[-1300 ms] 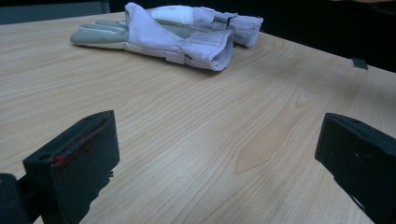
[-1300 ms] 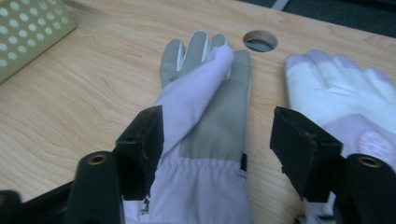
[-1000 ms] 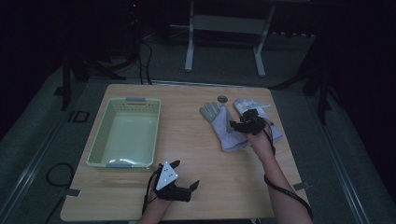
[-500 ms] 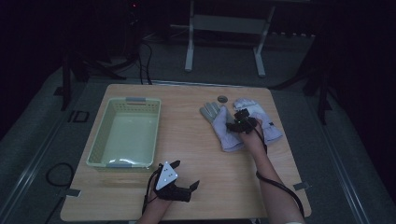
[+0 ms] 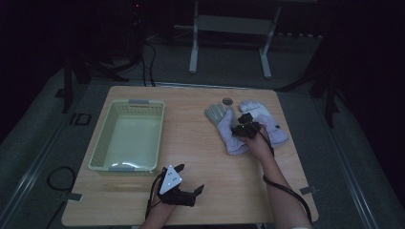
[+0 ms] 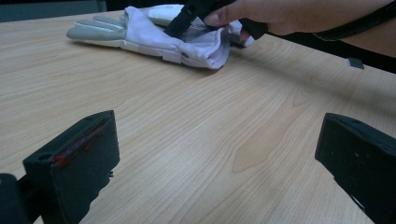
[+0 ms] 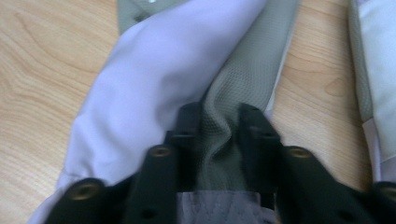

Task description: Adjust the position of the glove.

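Your right gripper is down on the nearer glove, toward the table's far right. Its jaws have just been closing and now pinch a raised fold of the grey mesh palm, a grip that looks meant for lifting the glove. A second glove lies just beside it, with a small round object beyond. Your left gripper rests near the front edge, jaws wide and holding nothing, seemingly waiting. The pale green basket stands at the left, a likely destination.
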